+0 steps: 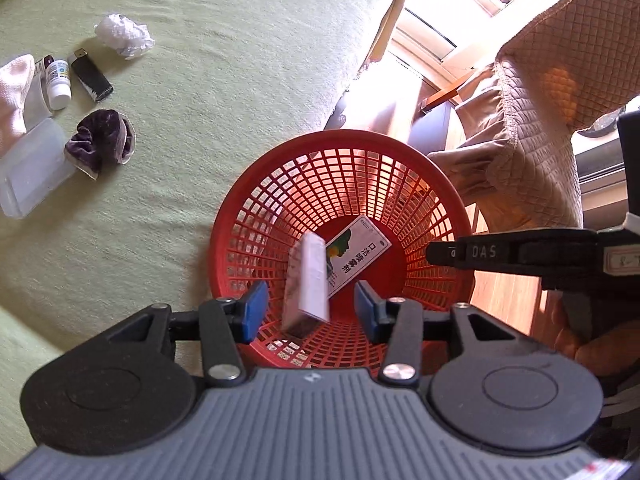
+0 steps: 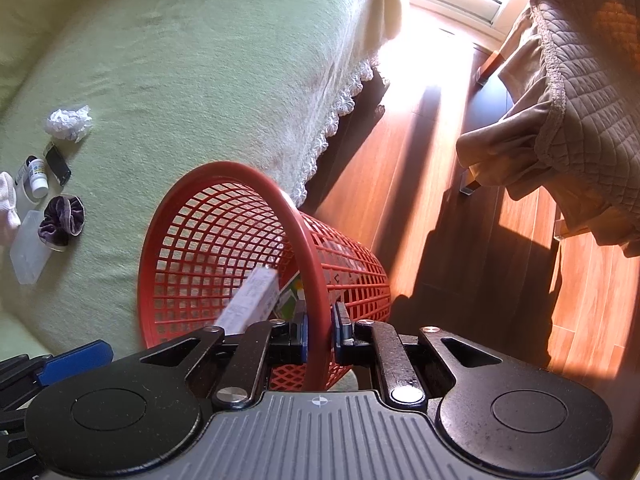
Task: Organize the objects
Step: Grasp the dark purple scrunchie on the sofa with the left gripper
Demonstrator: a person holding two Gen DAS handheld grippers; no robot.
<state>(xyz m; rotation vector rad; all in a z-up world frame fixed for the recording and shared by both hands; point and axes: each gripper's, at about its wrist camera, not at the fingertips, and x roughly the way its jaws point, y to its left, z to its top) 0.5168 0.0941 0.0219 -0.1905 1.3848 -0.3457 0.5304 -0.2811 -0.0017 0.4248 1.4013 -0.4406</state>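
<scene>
A red mesh basket (image 1: 432,184) is held beside a green-covered bed. My right gripper (image 2: 320,334) is shut on the basket's rim (image 2: 308,264). My left gripper (image 1: 310,310) is open above the basket's mouth. A small white box (image 1: 308,280) is between its jaws without touching them, blurred, falling into the basket; it also shows in the right wrist view (image 2: 252,300). A green and white box (image 1: 352,258) lies on the basket's bottom.
On the bed (image 1: 224,80) lie a crumpled white tissue (image 1: 124,35), a black lighter (image 1: 90,76), a white bottle (image 1: 58,82), a purple scrunchie (image 1: 100,142), a clear plastic case (image 1: 30,170) and a pink cloth (image 1: 14,92). A brown quilted cover (image 2: 576,92) hangs right over wooden floor (image 2: 440,208).
</scene>
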